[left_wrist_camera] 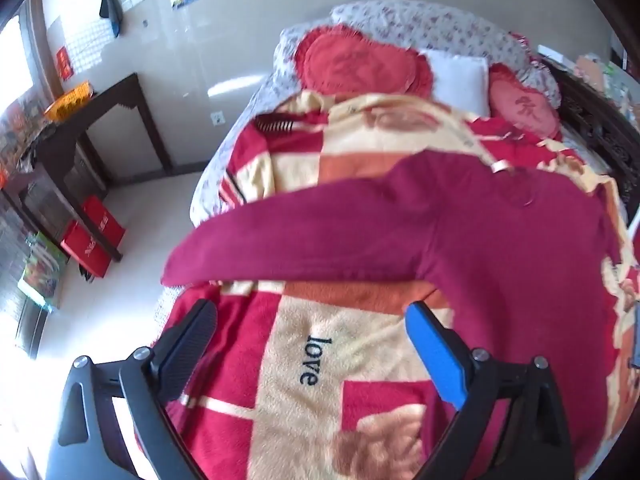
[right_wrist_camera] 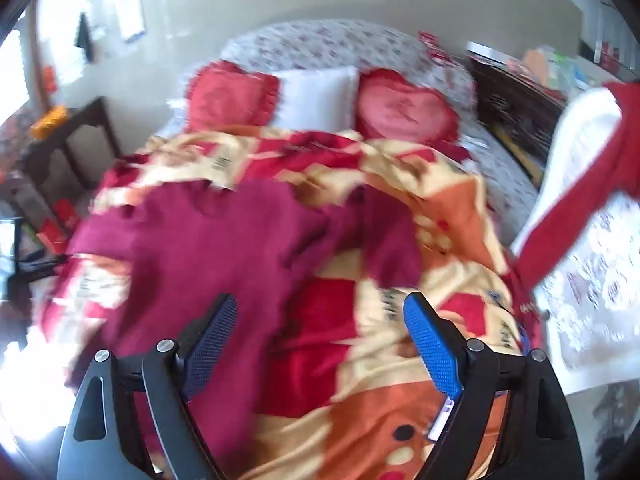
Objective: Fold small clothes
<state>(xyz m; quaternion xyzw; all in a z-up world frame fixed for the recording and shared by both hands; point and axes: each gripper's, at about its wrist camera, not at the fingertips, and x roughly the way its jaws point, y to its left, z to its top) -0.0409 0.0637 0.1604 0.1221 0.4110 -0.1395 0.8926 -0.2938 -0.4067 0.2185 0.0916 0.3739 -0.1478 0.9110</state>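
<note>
A maroon long-sleeved top (left_wrist_camera: 500, 248) lies spread on a red, cream and orange blanket (left_wrist_camera: 304, 344) on the bed. Its left sleeve (left_wrist_camera: 280, 236) stretches out to the left bed edge. My left gripper (left_wrist_camera: 312, 312) is open and empty, hovering above the blanket just below that sleeve. In the right wrist view the same top (right_wrist_camera: 208, 248) lies left of centre, its right sleeve (right_wrist_camera: 384, 236) bent on the blanket. My right gripper (right_wrist_camera: 320, 308) is open and empty above the top's lower right edge. This view is blurred.
Two red heart cushions (left_wrist_camera: 360, 64) and a white pillow (left_wrist_camera: 460, 76) lie at the bed head. A dark wooden table (left_wrist_camera: 92, 132) and red bags (left_wrist_camera: 96, 236) stand left on the floor. A white and red garment (right_wrist_camera: 580, 184) hangs at the right. A dark cabinet (right_wrist_camera: 516, 112) stands beside the bed.
</note>
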